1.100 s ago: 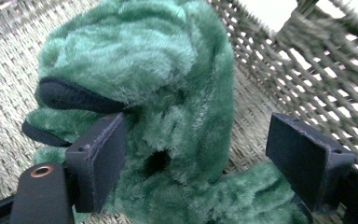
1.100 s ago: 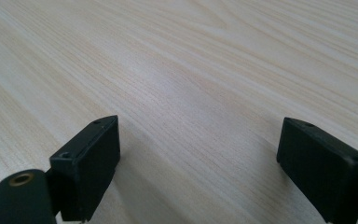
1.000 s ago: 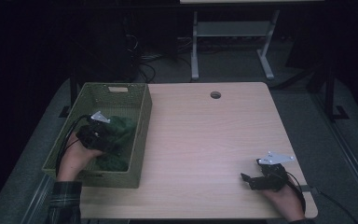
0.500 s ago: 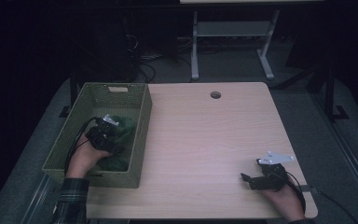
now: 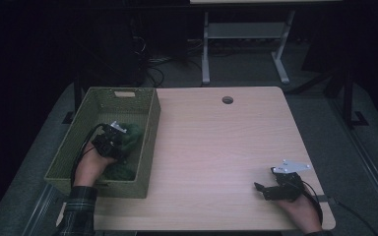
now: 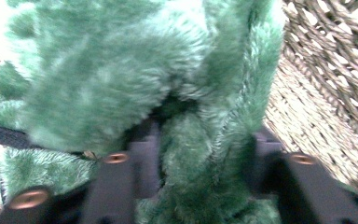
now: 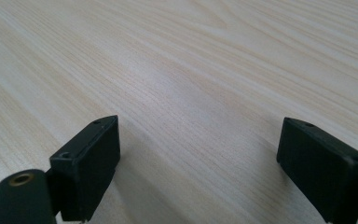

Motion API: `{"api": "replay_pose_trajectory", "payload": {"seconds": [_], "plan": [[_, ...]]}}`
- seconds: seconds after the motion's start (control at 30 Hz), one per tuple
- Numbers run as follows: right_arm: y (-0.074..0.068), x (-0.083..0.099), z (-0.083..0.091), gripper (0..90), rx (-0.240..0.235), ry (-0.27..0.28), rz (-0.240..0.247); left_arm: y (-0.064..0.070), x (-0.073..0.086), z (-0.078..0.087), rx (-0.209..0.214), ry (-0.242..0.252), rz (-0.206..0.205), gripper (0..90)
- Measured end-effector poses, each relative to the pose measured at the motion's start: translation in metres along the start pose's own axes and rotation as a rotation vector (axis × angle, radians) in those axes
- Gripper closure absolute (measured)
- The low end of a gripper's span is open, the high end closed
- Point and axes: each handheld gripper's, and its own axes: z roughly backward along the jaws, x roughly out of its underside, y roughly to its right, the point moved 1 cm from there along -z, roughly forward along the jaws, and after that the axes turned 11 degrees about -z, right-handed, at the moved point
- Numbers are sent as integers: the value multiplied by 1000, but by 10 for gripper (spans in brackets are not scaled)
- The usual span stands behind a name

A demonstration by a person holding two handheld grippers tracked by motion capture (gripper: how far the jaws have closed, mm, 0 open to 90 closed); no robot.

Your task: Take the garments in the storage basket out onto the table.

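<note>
Deeper into the basket (image 5: 146, 129), left claw (image 6: 200, 154) pinches the green plush toy (image 6: 121, 74); right claw (image 7: 200, 163) rests wide open.

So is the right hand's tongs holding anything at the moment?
No, the right tongs stand wide open over the bare wooden table, with nothing between their jaws.

Pale wooden table (image 5: 216, 147) (round hole (image 5: 227, 100))

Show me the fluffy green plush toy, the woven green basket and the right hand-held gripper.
fluffy green plush toy (image 6: 121, 79), left gripper view, its fur
woven green basket (image 5: 150, 127), high view, right wall
right hand-held gripper (image 7: 198, 163), right gripper view, between its jaws
</note>
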Motion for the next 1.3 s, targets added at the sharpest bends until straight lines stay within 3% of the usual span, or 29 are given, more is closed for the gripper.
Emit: {"api": "replay_pose_trajectory", "payload": {"seconds": [0.03,0.13,0.5,0.8,1.03,1.3], "plan": [[0,0,0,128,0,0,0,-1,1,1,20,6,7,659],[0,0,0,129,0,0,-1,-3,2,5,41,11,6,706],[0,0,0,128,-1,-2,-4,-12,9,24,74,42,-2,729],[0,0,0,129,0,-2,-4,-19,9,53,41,87,-7,729],[0,0,0,128,0,-2,-4,-22,0,80,5,122,-25,731],[0,0,0,129,0,-2,-4,-24,-9,100,-17,142,-43,733]]}}
